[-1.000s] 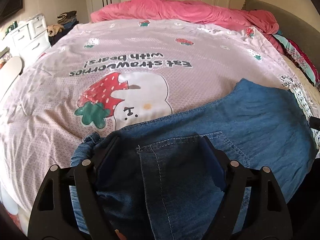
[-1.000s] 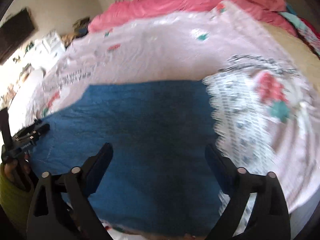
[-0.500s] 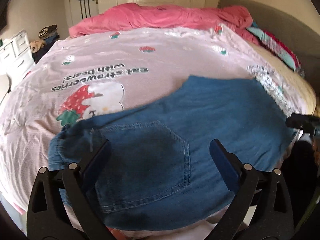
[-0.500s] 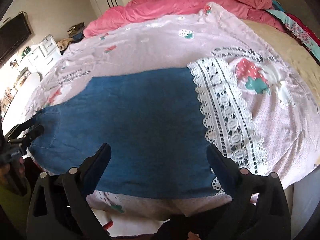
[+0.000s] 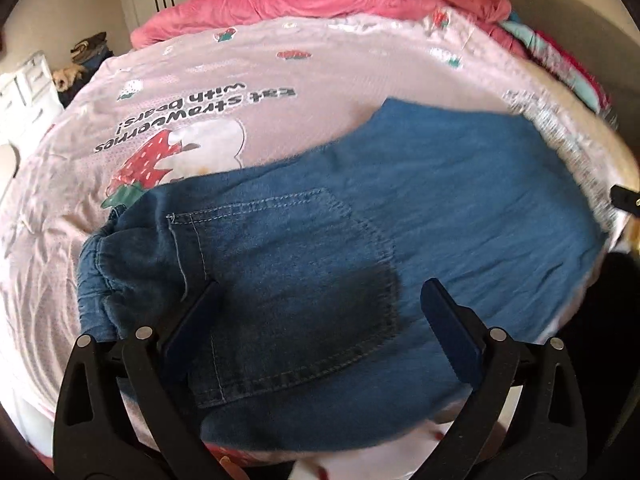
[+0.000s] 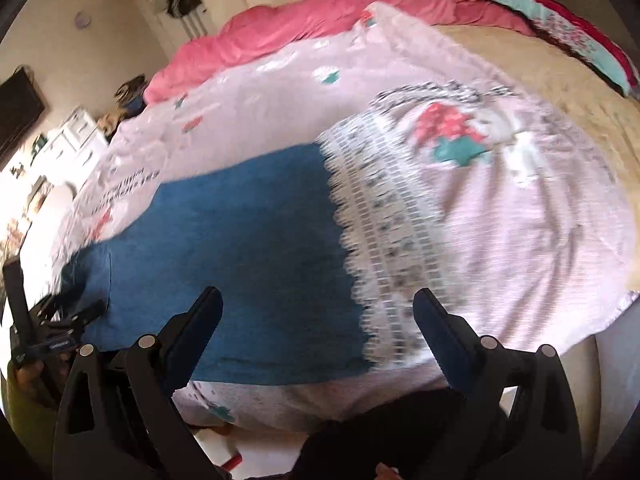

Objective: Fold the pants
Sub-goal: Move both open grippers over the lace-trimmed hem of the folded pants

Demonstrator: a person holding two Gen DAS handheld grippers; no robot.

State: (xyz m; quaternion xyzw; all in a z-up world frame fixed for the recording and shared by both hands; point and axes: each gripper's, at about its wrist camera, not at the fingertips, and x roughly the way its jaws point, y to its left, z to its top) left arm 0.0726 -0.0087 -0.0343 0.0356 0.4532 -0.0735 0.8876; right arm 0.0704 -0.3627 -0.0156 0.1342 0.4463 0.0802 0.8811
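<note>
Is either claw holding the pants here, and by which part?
Nothing is held: left claw and right claw are both open above the pants.

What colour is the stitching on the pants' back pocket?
Pale, whitish thread on the blue denim back pocket; clearest in the left wrist view.

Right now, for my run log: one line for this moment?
left gripper: open, above pocket | right gripper: open | pants: flat on bedspread

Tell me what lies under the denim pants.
The denim pants lie flat on the pink strawberry-print quilt, with its lace band beside one end. Whatever lies directly beneath the denim is hidden.
</note>
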